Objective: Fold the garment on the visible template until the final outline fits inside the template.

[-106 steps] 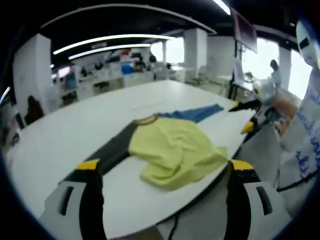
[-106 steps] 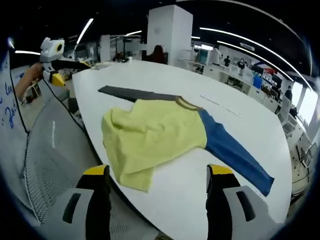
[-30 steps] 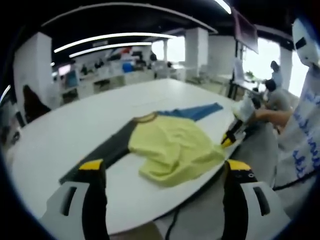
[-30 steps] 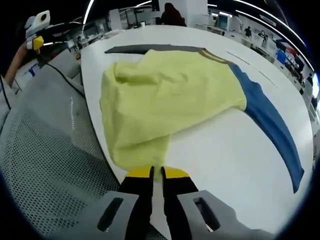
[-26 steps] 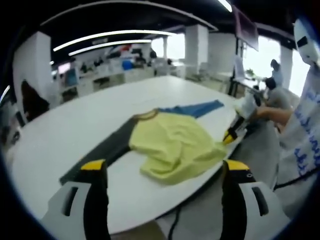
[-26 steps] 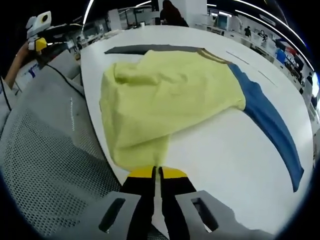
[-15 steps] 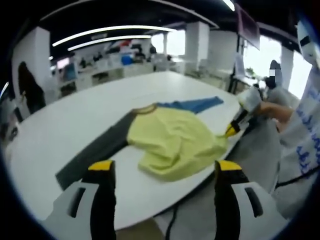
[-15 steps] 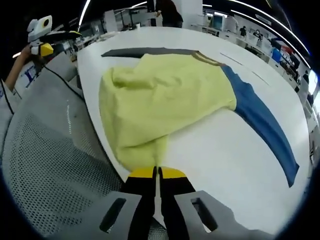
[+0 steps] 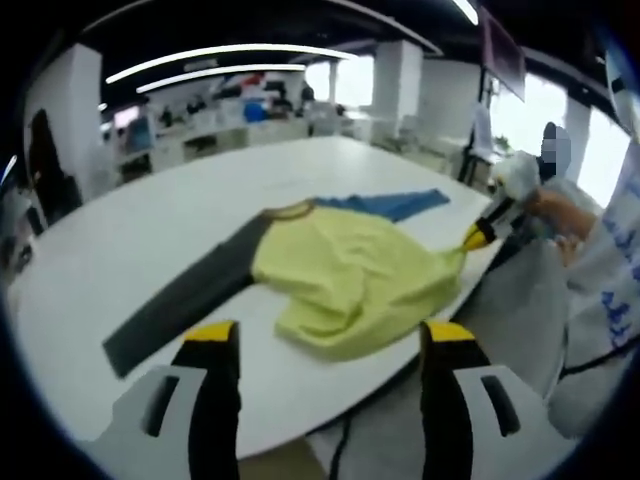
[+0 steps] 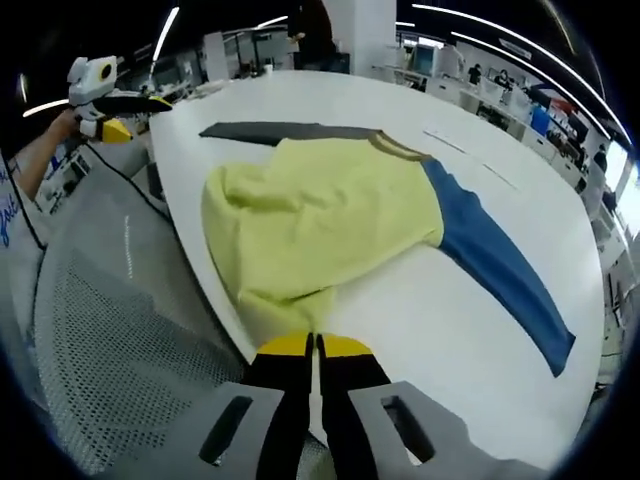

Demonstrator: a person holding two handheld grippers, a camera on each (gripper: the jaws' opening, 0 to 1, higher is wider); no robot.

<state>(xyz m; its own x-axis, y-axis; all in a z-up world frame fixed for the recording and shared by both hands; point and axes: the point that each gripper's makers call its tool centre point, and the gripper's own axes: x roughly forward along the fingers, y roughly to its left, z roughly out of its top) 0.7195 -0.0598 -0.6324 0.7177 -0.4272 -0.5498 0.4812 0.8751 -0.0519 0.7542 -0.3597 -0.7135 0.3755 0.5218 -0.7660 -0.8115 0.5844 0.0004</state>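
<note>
A long-sleeved shirt lies on the white table (image 9: 150, 230): yellow body (image 9: 350, 275), one dark grey sleeve (image 9: 180, 305), one blue sleeve (image 9: 385, 205). In the right gripper view the yellow body (image 10: 320, 220) lies bunched by the table edge, with the blue sleeve (image 10: 495, 265) to its right and the grey sleeve (image 10: 280, 131) beyond it. My right gripper (image 10: 314, 345) is shut on the yellow hem corner, which it lifts slightly; it also shows as the right gripper (image 9: 478, 236) held by a hand. My left gripper (image 9: 325, 335) stands open short of the table edge, nothing between its jaws. The left gripper (image 10: 105, 105) shows far left.
A grey mesh chair (image 10: 110, 330) stands below the table edge near the person holding me. Thin tape marks (image 10: 470, 160) lie on the table beyond the shirt. Desks, pillars and other people fill the office background.
My right gripper has shut on the yellow hem corner and raised it a little, pulling the cloth taut. The left gripper stays open and has drifted slightly closer.
</note>
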